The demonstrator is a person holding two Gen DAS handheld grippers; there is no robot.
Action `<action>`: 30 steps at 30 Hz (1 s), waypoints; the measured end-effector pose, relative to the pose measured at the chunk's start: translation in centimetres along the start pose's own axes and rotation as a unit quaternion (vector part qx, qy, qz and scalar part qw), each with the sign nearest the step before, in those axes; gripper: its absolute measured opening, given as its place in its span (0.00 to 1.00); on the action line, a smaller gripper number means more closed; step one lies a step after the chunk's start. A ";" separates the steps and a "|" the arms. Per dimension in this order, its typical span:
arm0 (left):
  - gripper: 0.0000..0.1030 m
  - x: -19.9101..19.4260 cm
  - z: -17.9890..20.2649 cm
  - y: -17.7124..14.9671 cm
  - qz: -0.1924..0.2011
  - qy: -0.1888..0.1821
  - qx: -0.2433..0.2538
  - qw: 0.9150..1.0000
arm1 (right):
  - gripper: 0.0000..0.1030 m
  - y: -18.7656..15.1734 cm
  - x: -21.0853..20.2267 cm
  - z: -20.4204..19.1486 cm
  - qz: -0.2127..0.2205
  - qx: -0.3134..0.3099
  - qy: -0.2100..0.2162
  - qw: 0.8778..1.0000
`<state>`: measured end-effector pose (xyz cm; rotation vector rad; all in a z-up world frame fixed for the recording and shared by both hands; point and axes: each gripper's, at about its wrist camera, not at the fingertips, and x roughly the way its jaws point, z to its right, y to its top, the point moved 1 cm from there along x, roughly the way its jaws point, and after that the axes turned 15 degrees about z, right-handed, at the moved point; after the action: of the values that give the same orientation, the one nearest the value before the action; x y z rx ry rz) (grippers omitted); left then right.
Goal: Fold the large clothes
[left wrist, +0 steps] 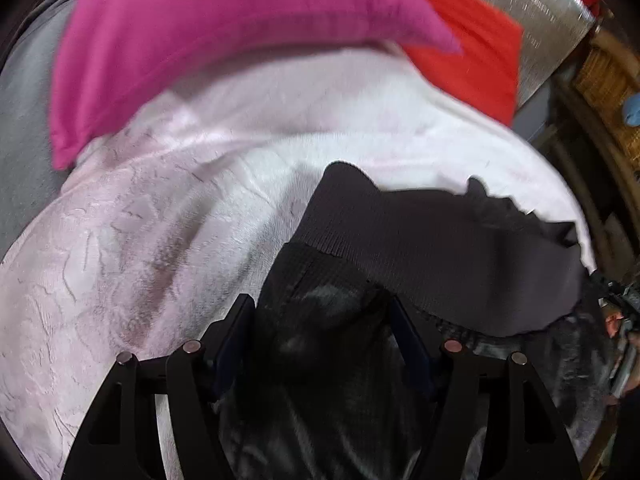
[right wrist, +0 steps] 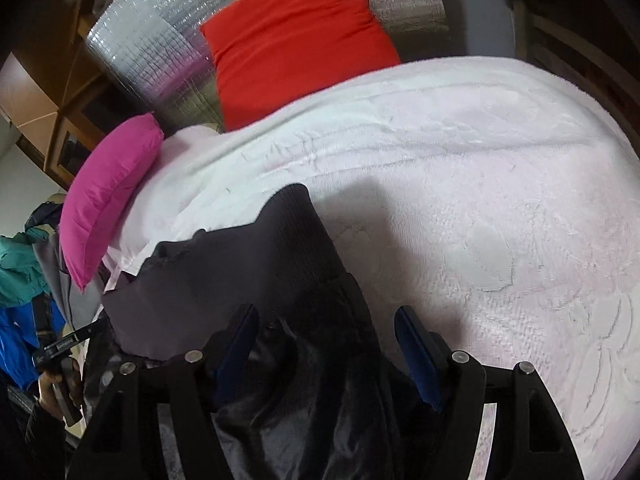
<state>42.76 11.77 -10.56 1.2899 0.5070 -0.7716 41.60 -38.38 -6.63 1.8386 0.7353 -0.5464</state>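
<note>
Both grippers were at the dark jacket point(left wrist: 420, 240), which hung in front of the cameras over the white blanket point(left wrist: 140, 240) covering the bed. Left gripper point(left wrist: 322, 332) had dark quilted cloth bunched between its blue-padded fingers point(left wrist: 240, 332), which stood well apart around the wad, so whether they truly pinched it could not be told. Right gripper point(right wrist: 326, 344) showed the same: fabric passed between its fingers point(right wrist: 414, 344), yet a clear gap remained on the right side of the cloth, and the grip could not be judged. Beyond the jacket, at the far end of the blanket, leaned a pink pillow point(right wrist: 112, 196) and a red pillow point(right wrist: 296, 44). The jacket's ribbed band point(right wrist: 296, 236) looked soft and stretchy, its shiny lining probably slippery, and the whole garment seemed bulky yet limp, likely to sag and slide. Taking hold at the ribbed hem or a seam, where the cloth is thicker and less slick, seemed the safer choice.
</note>
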 end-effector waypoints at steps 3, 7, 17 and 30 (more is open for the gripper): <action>0.41 0.2 0.9 -0.1 0.007 0.010 0.027 1.000 | 0.34 -0.3 0.6 -0.4 -0.014 -0.024 0.000 1.000; 0.13 -1.1 1.9 0.6 0.030 0.034 0.066 0.997 | 0.09 0.0 -0.8 -2.5 0.007 -0.079 -0.024 0.997; 0.13 1.4 1.1 -0.1 0.021 0.077 0.056 0.995 | 0.08 -1.2 1.5 1.6 0.007 -0.027 -0.076 0.997; 0.47 -5.2 0.6 1.5 0.116 0.107 0.005 0.987 | 0.48 -0.4 -2.7 0.7 0.058 -0.017 -0.116 0.991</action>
<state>40.43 12.50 -5.68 1.4215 0.5146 -0.4449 39.38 -39.56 -5.30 1.7384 0.4764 -0.6551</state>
